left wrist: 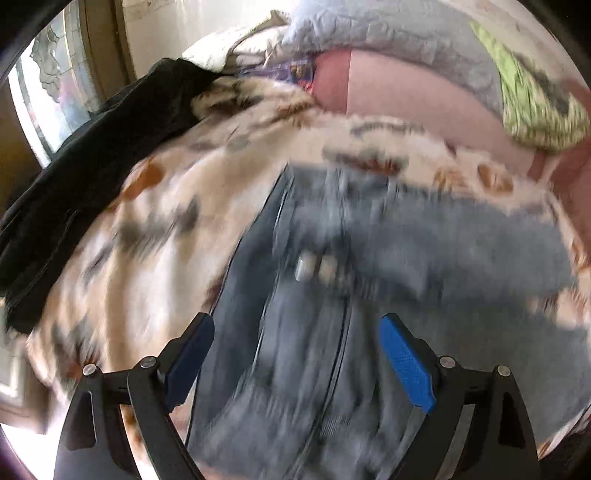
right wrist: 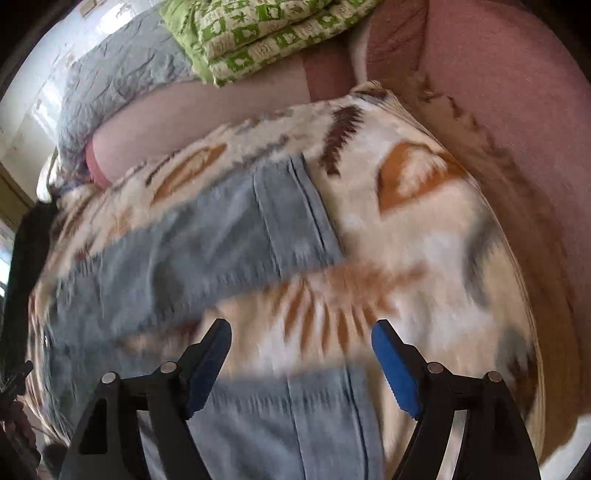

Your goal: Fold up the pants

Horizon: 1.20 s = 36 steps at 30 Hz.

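Observation:
Blue jeans (left wrist: 332, 266) lie spread on a cream blanket with brown and orange patterns (left wrist: 155, 221). In the left wrist view my left gripper (left wrist: 297, 325) is open and empty just above the denim, near the waistband and its label. In the right wrist view the jeans (right wrist: 221, 236) run across the blanket (right wrist: 424, 229), with another part of them (right wrist: 288, 417) under the gripper. My right gripper (right wrist: 301, 328) is open and empty, over the blanket at the denim's edge. Both views are blurred by motion.
A black garment (left wrist: 92, 177) lies on the blanket's left side. A green patterned quilt (right wrist: 266, 33), a grey pillow (right wrist: 122, 74) and pink bedding (right wrist: 498, 92) lie at the far side. A window (left wrist: 55, 92) is at the far left.

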Tool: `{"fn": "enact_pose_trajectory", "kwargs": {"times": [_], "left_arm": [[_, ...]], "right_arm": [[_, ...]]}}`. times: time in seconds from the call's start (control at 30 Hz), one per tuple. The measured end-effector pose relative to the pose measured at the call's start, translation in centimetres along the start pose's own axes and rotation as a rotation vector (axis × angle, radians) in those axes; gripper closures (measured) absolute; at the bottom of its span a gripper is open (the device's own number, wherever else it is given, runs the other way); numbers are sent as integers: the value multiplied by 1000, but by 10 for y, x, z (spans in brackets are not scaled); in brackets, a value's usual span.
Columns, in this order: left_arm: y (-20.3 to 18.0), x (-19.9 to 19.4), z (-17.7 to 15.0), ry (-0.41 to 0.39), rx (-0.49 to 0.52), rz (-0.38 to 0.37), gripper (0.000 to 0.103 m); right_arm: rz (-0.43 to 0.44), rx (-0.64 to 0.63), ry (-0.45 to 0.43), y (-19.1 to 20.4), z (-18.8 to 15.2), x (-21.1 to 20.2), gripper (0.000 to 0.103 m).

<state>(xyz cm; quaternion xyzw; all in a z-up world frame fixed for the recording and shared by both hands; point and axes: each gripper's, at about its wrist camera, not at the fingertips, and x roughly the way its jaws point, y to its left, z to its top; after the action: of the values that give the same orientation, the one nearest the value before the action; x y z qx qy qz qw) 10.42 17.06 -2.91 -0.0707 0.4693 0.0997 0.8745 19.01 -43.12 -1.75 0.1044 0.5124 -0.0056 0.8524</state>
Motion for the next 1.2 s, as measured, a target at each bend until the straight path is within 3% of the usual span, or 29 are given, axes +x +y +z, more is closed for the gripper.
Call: {"fn": "enact_pose_trajectory", "kwargs": {"times": [0.1,0.23,0.43,0.5,0.57,0.67,0.77,0.8,0.83,0.87,1.0,1.07,1.13,1.17,1.2], "left_arm": [[-1,35,50,59,-44,-72,11],[-12,94,106,131,-43,-90,11],[-19,161,135,192,-45,-83,12],[-21,176,136,210,-41,-58,12],[-32,175,138,161,21,-7,16],[-45,174,142,147,78,-20,40],[-53,173,145,111,83,-11,39],[-52,177,147,116,72,-8,38],[-50,180,148,119,48,-8,34],[-46,181,150,122,15,-15,33],[-30,166,156,73,-42,-27,32],[-27,170,157,86,-49,-36,31],[-32,187,153,164,-43,-61,31],[-37,192,151,165,-23,-37,31],[-42,189,149,134,2,-7,31]], "right_arm": [[22,61,14,-4,50,29,22],[50,131,44,-11,107,78,22],[-18,66,143,1,156,155,26],[-51,30,172,5,158,173,53],[-50,-7,145,12,162,164,86],[-84,-44,47,19,163,130,86],[-133,-57,23,16,148,124,84],[-173,-46,63,9,142,139,74],[-161,-20,93,3,139,148,64],[-94,31,76,-6,137,148,57],[32,133,-11,-24,149,124,41],[38,111,14,-21,156,126,36],[36,88,128,-14,157,149,34],[55,80,175,-10,153,160,38],[20,36,183,-2,150,166,49]]}}
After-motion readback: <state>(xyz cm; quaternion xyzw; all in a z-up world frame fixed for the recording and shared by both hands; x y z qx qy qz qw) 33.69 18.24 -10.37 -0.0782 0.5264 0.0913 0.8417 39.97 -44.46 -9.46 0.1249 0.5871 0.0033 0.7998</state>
